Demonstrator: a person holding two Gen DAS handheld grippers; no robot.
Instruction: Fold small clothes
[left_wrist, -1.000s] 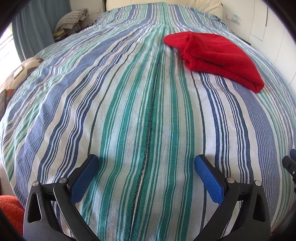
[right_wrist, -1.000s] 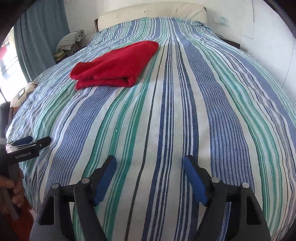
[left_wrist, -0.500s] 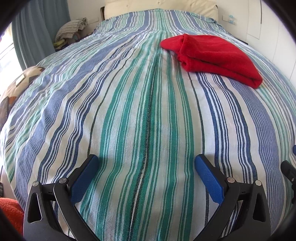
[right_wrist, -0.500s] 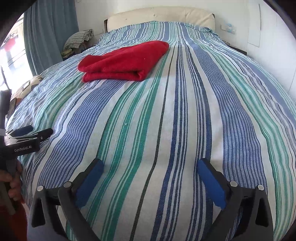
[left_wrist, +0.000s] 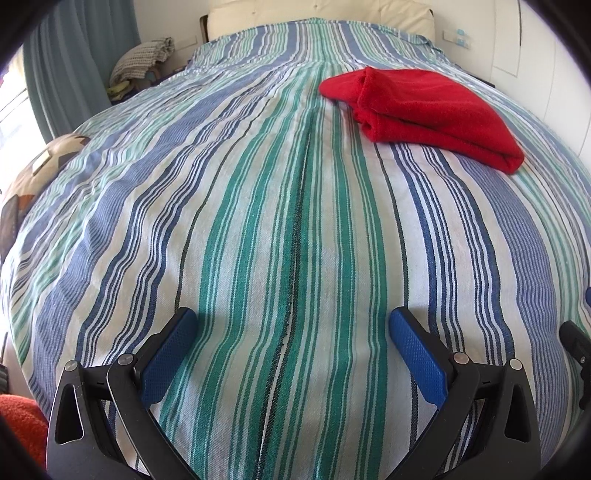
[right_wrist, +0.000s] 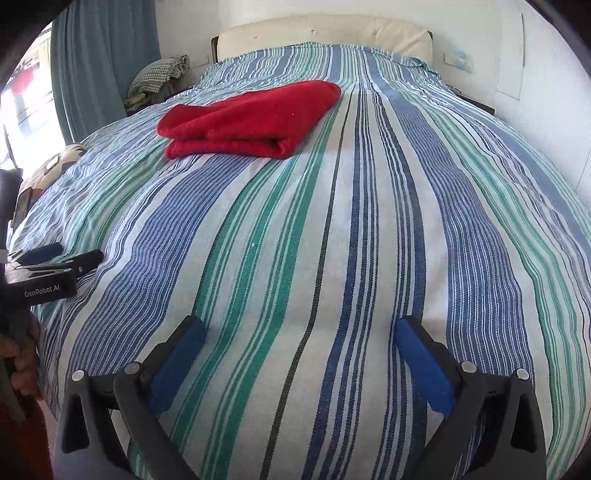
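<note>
Both my left tongs (left_wrist: 291, 354) and right tongs (right_wrist: 299, 360) are wide open, holding nothing; the right just opened. The red cloth (right_wrist: 251, 118) lies folded in 2 near the bed's (right_wrist: 369, 258) head end. A sloppy grab could undo it.

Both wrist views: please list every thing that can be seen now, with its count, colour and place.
red cloth: one, red, folded, on the bed's far half.
bedspread: one, blue, green and white stripes, covers the bed.
headboard: one, cream, at the far end.
curtain: one, grey-blue, far left by the window.
checked cloth: one heap, grey-white, left of the headboard.
left gripper: one, black with blue pads, open, nothing between.
right gripper: one, black with blue pads, jaws just opened wide, nothing between.
hand: one, holds the left gripper's handle.
</note>
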